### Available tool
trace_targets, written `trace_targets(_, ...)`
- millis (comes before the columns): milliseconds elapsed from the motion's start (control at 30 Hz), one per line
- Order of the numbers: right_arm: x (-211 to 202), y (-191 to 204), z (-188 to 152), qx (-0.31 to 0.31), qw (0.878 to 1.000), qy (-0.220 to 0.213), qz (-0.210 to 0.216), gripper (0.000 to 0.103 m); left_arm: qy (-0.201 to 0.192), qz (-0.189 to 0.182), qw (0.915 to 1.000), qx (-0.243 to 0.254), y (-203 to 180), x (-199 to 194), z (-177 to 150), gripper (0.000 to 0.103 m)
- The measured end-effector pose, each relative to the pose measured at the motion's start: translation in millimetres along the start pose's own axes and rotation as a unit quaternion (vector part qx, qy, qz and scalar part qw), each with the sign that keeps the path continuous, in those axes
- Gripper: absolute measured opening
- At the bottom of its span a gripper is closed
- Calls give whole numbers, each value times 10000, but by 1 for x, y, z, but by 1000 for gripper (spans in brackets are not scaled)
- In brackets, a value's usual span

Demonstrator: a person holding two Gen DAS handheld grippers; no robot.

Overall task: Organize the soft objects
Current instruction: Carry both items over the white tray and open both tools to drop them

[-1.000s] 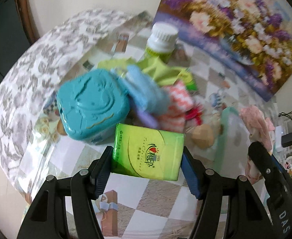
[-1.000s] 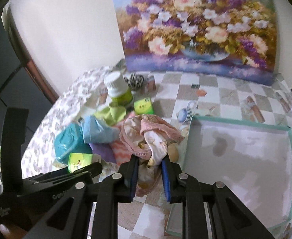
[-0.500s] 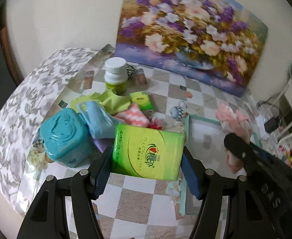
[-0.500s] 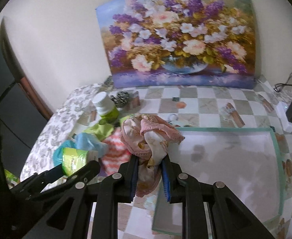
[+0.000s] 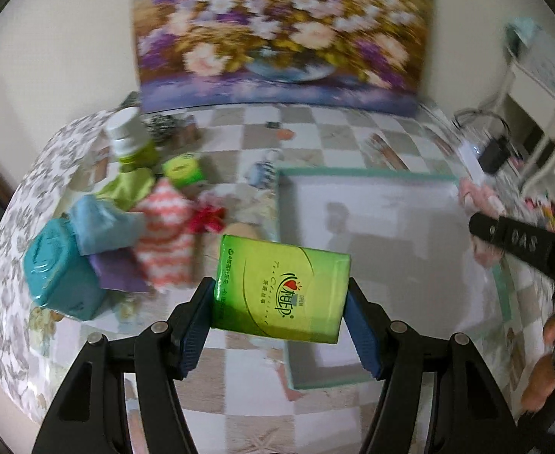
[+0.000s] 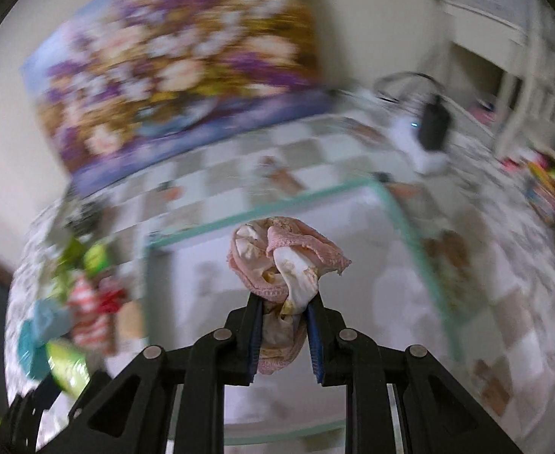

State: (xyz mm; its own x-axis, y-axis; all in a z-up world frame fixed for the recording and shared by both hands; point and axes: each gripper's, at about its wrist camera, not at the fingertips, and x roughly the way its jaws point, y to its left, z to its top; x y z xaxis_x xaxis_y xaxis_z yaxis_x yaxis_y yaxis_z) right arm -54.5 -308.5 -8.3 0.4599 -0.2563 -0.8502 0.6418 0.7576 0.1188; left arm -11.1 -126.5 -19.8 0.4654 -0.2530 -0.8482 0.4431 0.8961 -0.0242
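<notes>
Tissue pack [image 5: 281, 289] sits clamped in the left gripper [image 5: 279, 302] beside the tray's [image 5: 353, 176] near corner; the right gripper [image 6: 283, 317] pinches a pink cloth [image 6: 285, 253] above it. Carrying step; next, lower and release inside.

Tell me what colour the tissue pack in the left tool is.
Bright green and yellow: the tissue pack shows best in the left wrist view.
</notes>
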Motion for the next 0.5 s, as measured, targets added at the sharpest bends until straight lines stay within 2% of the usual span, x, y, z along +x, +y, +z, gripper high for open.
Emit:
trace_targets(200, 13, -38, -2, 617, 9972, 285, -314, 23, 30, 1, 9987, 511, -31, 10, -6, 67)
trace_targets(367, 24, -45, -9, 700, 9954, 477, -437, 23, 96, 45, 9972, 740, -42, 26, -6, 67)
trace_targets(500, 33, -39, -15, 601, 9950, 634, -475, 23, 206, 71, 9971, 731, -42, 38, -5, 67)
